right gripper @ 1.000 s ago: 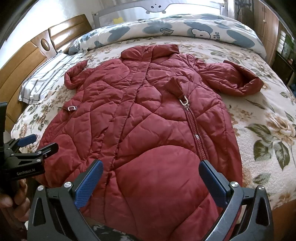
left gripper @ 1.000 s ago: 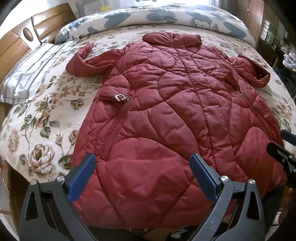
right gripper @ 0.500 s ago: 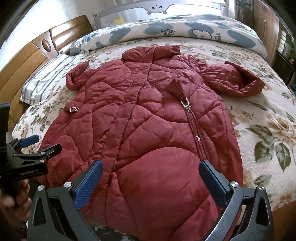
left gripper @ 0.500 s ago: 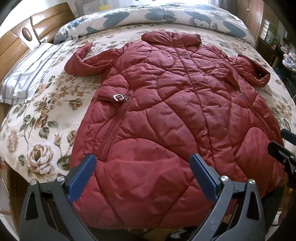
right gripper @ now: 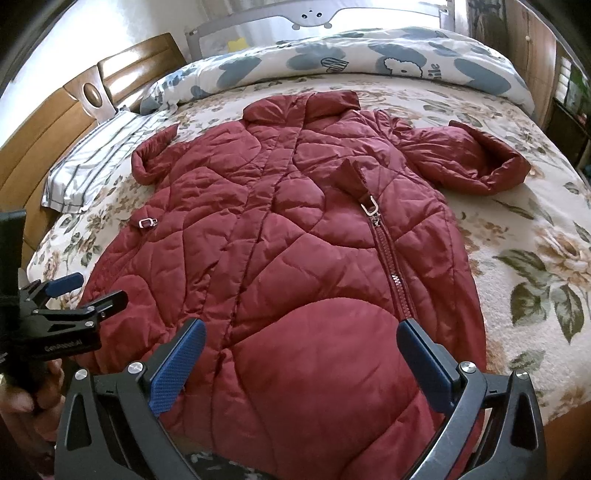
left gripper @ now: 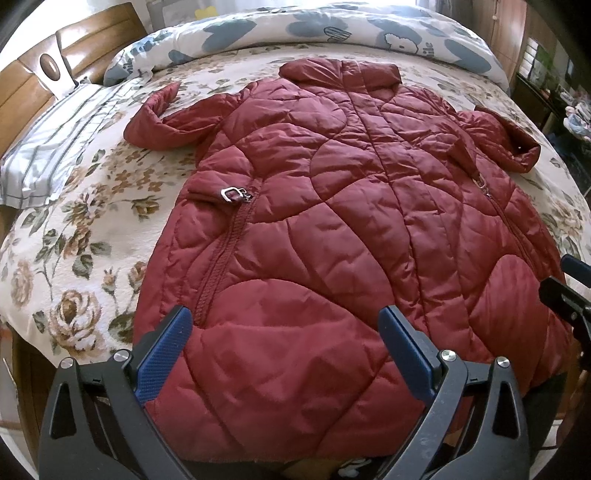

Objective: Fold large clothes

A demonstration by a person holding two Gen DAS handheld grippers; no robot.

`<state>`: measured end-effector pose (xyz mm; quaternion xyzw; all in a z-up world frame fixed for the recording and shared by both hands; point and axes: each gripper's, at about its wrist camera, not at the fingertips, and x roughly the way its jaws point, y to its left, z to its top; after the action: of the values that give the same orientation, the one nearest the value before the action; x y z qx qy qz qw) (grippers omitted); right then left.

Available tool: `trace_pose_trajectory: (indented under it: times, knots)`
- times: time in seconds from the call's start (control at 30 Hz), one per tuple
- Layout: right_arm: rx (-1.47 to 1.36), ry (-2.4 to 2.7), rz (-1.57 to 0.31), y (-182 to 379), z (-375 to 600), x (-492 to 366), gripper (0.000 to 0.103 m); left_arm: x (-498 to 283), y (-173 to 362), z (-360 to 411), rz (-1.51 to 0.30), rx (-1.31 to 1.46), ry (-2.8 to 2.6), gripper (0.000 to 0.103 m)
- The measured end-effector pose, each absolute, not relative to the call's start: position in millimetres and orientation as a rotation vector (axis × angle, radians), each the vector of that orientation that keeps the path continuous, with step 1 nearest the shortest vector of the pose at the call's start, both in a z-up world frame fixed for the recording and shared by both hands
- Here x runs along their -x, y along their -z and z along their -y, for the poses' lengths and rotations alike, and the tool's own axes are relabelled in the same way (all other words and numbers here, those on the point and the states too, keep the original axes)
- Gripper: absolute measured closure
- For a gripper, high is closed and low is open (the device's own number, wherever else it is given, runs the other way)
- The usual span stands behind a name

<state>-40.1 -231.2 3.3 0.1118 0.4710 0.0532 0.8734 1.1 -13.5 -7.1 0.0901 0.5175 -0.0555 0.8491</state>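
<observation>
A long dark-red quilted coat lies flat on the bed, collar far, hem toward me; it also shows in the right wrist view. Both sleeves are bent out to the sides. My left gripper is open and empty above the hem's left half. My right gripper is open and empty above the hem's right half, near the side zipper. The left gripper also shows at the left edge of the right wrist view, and the right gripper at the right edge of the left wrist view.
The bed has a floral blanket. A blue-and-white duvet is bunched along the far side. A striped pillow lies at the left by the wooden headboard. Furniture stands at the right.
Both grippers have drawn slightly nearer over the coat's hem. The coat has not moved. Both jaws stay open.
</observation>
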Motion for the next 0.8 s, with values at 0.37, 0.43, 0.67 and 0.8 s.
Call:
trace_pose_trajectory:
  times: [0.37, 0.43, 0.67, 0.8]
  knots:
    - [-0.259, -0.086, -0.956, -4.1, 255.3, 32.2, 0.000, -18.7, 9.4, 11.6, -1.145, -0.221, 0.106, 0.001]
    - [-0.268, -0.076, -0.951, -3.8, 263.7, 28.9, 0.000, -23.6, 9.9, 11.7, -1.151, -0.221, 0.107, 0.001]
    - [-0.290, -0.009, -0.933, -3.5, 302.3, 13.2, 0.001, -43.7, 10.5, 10.1, -1.159, -0.181, 0.113, 0.002]
    - [-0.290, 0.043, -0.912, -5.8, 327.1, 2.1, 0.001, -56.9, 10.1, 8.6, -1.158, -0.172, 0.097, 0.001]
